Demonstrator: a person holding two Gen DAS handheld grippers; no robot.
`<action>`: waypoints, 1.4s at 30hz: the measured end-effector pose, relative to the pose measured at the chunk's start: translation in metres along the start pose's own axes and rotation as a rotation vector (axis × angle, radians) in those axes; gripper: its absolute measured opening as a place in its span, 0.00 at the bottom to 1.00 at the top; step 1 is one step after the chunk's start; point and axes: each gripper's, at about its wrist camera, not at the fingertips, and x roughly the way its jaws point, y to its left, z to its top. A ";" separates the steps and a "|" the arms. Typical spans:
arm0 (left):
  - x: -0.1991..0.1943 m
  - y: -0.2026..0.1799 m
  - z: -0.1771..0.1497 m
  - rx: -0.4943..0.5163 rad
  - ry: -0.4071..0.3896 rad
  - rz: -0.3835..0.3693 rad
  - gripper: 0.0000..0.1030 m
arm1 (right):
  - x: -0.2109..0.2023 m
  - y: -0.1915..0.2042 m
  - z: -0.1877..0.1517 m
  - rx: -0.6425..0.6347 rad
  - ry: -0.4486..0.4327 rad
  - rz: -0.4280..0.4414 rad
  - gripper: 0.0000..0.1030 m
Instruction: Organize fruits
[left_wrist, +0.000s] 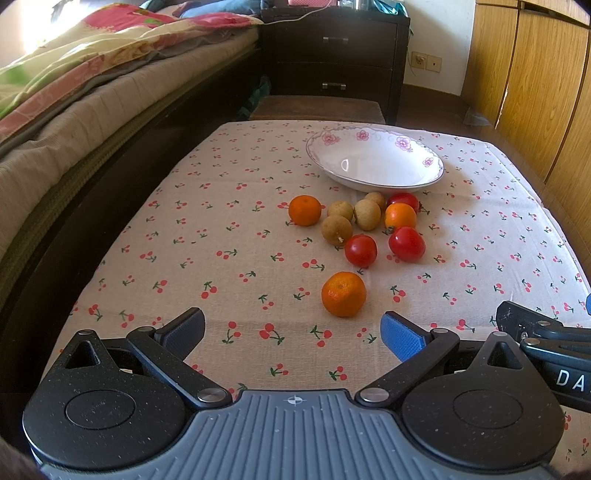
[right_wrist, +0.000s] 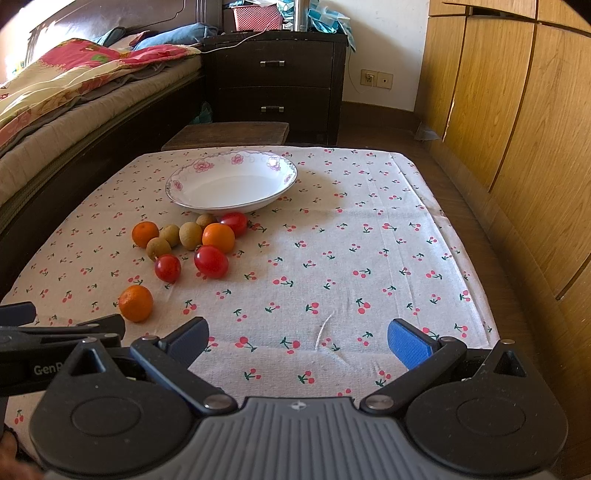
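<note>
Nearest the cameras, the left hand-held gripper hovers low over the cherry-print tabletop with its jaws spread wide and nothing between them; the right hand-held gripper sits beside it, jaws equally apart and empty, over a bare stretch of cloth. Just ahead of the left one lies the nearest mandarin, standing alone and apart from the rest, so it looks like the sensible first pick. To do it well, I would centre the jaws on either side of the fruit at its widest part, come down until the pads straddle it, and close gently, since the round peel could roll or squirt out if pinched off-centre. Beyond it the fruits cluster: three red tomatoes, four pale brown longans, and two more mandarins, making three mandarins and ten fruits in all. Farthest stands one white flowered bowl, empty, with the rearmost longan and tomato close against its near rim, the likely place for everything to go.
</note>
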 end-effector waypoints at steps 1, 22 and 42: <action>0.000 0.000 0.000 0.000 0.000 0.000 0.99 | 0.000 0.000 0.000 0.000 0.000 0.000 1.00; -0.001 0.001 0.001 0.006 0.000 0.008 0.99 | 0.002 0.002 0.001 -0.002 0.011 0.007 1.00; 0.014 0.016 0.004 -0.031 0.023 0.015 0.97 | 0.020 0.020 0.009 -0.037 0.043 0.069 0.95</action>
